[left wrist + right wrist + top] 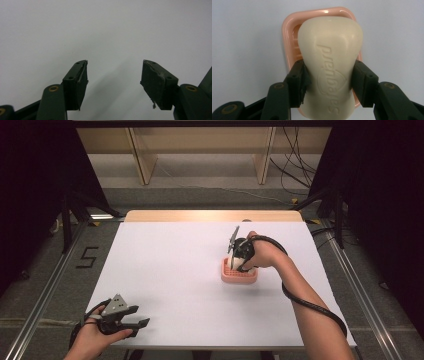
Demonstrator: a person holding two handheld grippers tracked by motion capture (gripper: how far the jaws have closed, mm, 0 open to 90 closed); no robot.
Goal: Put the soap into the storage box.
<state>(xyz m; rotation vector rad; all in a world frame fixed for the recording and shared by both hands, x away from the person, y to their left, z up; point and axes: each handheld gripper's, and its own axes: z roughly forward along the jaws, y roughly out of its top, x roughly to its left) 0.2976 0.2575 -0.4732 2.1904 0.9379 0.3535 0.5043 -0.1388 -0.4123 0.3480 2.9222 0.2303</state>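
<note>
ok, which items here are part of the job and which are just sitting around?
In the job:
- bar of soap, clamped in the right tool
- pink soap dish, directly behind the soap
- white table, which the dish sits on

Not in use:
- left tool, open, holding nothing, at the near left corner
- wooden shelving and cables beyond the table

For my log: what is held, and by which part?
The right gripper clamps the cream embossed soap bar by its long sides, above the pink dish. Left gripper: nothing.
</note>
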